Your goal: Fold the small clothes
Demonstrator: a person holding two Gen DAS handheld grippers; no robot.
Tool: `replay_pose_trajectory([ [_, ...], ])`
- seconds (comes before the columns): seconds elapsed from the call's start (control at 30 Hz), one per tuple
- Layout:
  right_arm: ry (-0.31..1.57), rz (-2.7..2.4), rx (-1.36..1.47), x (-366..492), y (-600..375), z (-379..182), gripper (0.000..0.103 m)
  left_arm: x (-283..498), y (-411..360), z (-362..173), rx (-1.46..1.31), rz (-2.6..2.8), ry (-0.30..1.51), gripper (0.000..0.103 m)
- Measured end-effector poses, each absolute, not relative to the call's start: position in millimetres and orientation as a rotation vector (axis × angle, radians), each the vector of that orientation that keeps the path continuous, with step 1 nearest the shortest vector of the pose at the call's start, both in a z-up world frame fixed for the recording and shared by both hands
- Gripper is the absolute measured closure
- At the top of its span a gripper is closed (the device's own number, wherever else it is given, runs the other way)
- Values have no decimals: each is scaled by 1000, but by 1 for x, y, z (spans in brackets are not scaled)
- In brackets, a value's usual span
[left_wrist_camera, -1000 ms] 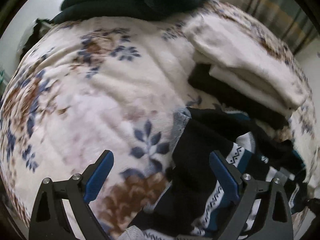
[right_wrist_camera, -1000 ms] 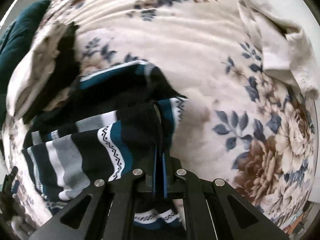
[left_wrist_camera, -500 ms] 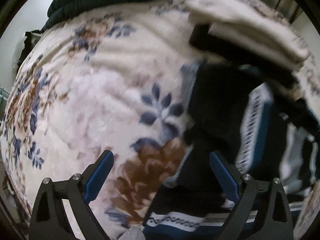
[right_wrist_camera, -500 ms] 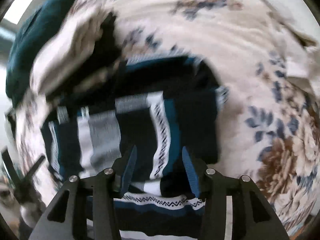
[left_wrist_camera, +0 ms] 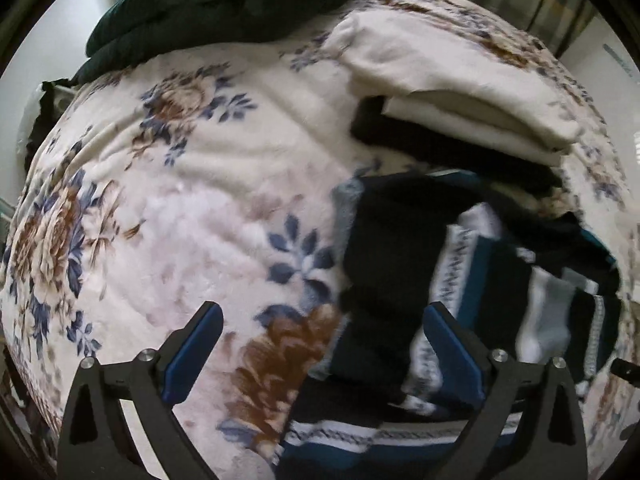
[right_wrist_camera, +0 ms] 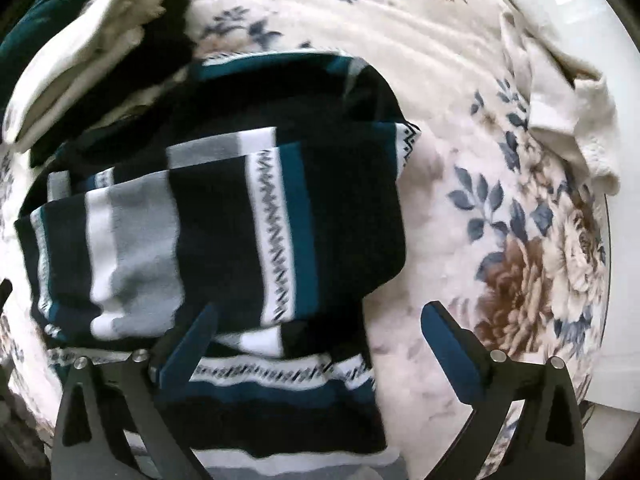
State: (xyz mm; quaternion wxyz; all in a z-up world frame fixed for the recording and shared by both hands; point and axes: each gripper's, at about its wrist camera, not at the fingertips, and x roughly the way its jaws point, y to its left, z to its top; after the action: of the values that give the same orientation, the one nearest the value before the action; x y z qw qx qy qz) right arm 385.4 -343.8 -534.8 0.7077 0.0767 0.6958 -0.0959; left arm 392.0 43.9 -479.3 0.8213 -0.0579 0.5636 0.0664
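Note:
A black knit garment with teal, white and grey stripes (right_wrist_camera: 224, 216) lies folded over on the floral blanket (right_wrist_camera: 460, 128). It also shows in the left wrist view (left_wrist_camera: 400, 264), at the right. My right gripper (right_wrist_camera: 320, 344) is open and empty just above the garment's near right edge. My left gripper (left_wrist_camera: 324, 344) is open and empty over the garment's left edge and the blanket (left_wrist_camera: 180, 200).
A stack of folded cream and black clothes (left_wrist_camera: 448, 92) lies just beyond the striped garment. A dark green cloth (left_wrist_camera: 224, 4) lies at the far end. A cream cloth (right_wrist_camera: 560, 92) lies crumpled at the right blanket edge.
My right gripper was shut on the striped garment, then opened and let it go; the garment now lies folded over. My left gripper stayed open and shifted slightly.

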Motion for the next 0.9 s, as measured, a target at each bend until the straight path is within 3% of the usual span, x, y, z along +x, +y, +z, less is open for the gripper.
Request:
replay_pose_trajectory([
  [0.37,1531,-45,380,340,-401,-454,0,314,-63,-416,-39,-40,1204,1],
  [0.53,1611,31,394,310,-478,-466,0,223,-168,-441,-1,-119,1356,1],
  [0.77,1656,81,337,300,-561,-493,0,122,-319,-529,-46,-286,1648,2],
  [0.8,1658,91,342,302,-569,-498,0,116,-332,-539,-37,-299,1665,6],
  [0.83,1657,102,353,305,-576,-504,0,111,-344,-550,-30,-314,1680,18],
  [0.87,1653,114,368,311,-581,-510,0,106,-358,-565,-11,-320,1695,45],
  [0.9,1646,128,390,319,-586,-517,0,104,-367,-576,14,-309,1705,59],
])
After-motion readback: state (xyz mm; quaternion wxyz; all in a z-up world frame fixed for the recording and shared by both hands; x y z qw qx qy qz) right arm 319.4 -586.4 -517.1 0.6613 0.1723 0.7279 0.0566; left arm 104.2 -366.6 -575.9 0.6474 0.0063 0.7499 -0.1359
